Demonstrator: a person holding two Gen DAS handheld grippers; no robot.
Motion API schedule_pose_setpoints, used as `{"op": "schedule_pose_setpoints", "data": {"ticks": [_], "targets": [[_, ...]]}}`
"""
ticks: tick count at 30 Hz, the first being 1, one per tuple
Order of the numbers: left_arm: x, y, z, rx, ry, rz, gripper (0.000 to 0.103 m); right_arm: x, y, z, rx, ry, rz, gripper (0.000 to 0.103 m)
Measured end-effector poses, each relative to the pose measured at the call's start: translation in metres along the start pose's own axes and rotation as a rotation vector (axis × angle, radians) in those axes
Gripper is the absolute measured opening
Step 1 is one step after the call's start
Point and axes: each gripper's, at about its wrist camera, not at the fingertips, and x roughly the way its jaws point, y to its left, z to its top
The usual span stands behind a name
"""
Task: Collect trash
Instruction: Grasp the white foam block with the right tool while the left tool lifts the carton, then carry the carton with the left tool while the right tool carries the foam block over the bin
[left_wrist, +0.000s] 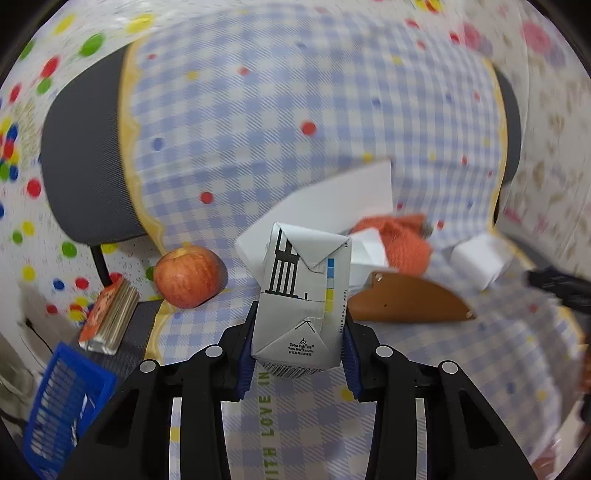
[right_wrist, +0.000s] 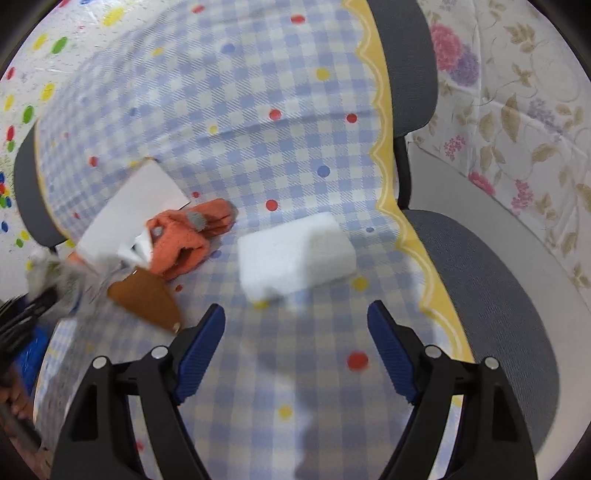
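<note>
Gripping one flattened drink carton (left_wrist: 301, 299), the left gripper (left_wrist: 297, 354) has its blue pads (left_wrist: 244, 363) pressed against the carton's two sides, above the checked tablecloth (left_wrist: 258, 122). The carton's long axis runs away from the camera, roughly in line with the fingers, its folded, printed end nearest the lens and its far end pointing toward the middle of the table.

On the table the count is: one apple (left_wrist: 188, 277), one white sheet of paper (left_wrist: 332, 203), one orange knitted glove (right_wrist: 184, 243), one brown leather-like piece (left_wrist: 406, 299) and one white foam block (right_wrist: 295, 254). Off the table's left edge lie one small pack with an orange label (left_wrist: 107, 317) and one blue basket (left_wrist: 62, 410). Two grey chairs stand at the table in the right wrist view, one at the far edge (right_wrist: 410, 74) and one on the right (right_wrist: 491, 295).

The right gripper (right_wrist: 295, 332) hangs with its jaws spread wide and nothing between them, just short of the foam block, whose long axis lies across the view, tilted up to the right.
</note>
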Motion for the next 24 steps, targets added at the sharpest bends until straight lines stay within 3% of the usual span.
{"op": "schedule_pose_setpoints", "data": {"ticks": [7, 8, 10, 11, 13, 15, 24], "targets": [[-0.016, 0.012, -0.001, -0.052, -0.027, -0.042, 0.04, 0.052, -0.01, 0.022, 0.154, 0.036, -0.035, 0.071], [-0.017, 0.014, -0.002, -0.055, -0.026, -0.045, 0.04, 0.06, -0.012, 0.024, 0.185, 0.049, -0.021, 0.067], [-0.017, 0.014, -0.004, -0.061, -0.019, -0.053, 0.04, 0.065, -0.015, 0.025, 0.233, 0.063, 0.034, 0.043], [-0.018, 0.014, -0.005, -0.063, -0.017, -0.056, 0.04, 0.062, -0.014, 0.025, 0.235, 0.06, 0.047, 0.035], [-0.021, 0.014, -0.008, -0.064, -0.011, -0.067, 0.04, 0.047, -0.007, 0.025, 0.201, 0.026, 0.056, 0.018], [-0.026, 0.013, -0.011, -0.065, -0.01, -0.079, 0.04, 0.031, -0.001, 0.024, 0.165, 0.002, 0.066, 0.012], [-0.067, -0.01, -0.033, -0.061, -0.021, -0.191, 0.04, -0.069, 0.019, -0.019, 0.025, -0.054, 0.095, 0.011]]}}
